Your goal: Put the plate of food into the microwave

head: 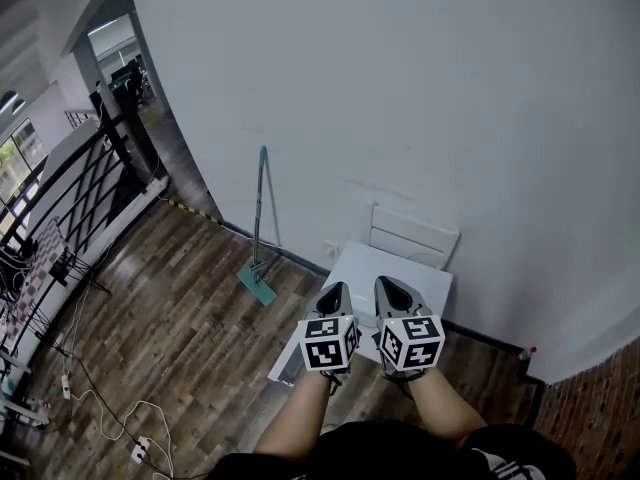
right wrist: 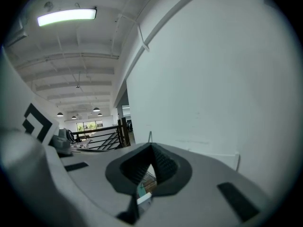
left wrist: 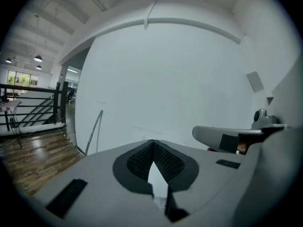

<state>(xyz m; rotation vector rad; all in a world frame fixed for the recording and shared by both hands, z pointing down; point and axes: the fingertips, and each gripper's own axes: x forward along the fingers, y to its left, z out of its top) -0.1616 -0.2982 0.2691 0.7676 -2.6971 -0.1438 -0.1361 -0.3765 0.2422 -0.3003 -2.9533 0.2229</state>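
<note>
No plate of food and no microwave show in any view. In the head view both grippers are held side by side in front of the person, pointing at a plain white wall (head: 400, 88). My left gripper (head: 336, 290) is shut with nothing between its jaws, and its tips meet in the left gripper view (left wrist: 152, 144). My right gripper (head: 388, 284) is likewise shut and holds nothing, tips together in the right gripper view (right wrist: 151, 148). Each gripper shows at the edge of the other's view.
A white chair (head: 400, 268) stands against the wall just beyond the grippers. A teal-headed mop (head: 258, 280) leans on the wall to the left. A black railing (head: 90, 173) runs along the far left. Cables and a power strip (head: 138, 453) lie on the wooden floor.
</note>
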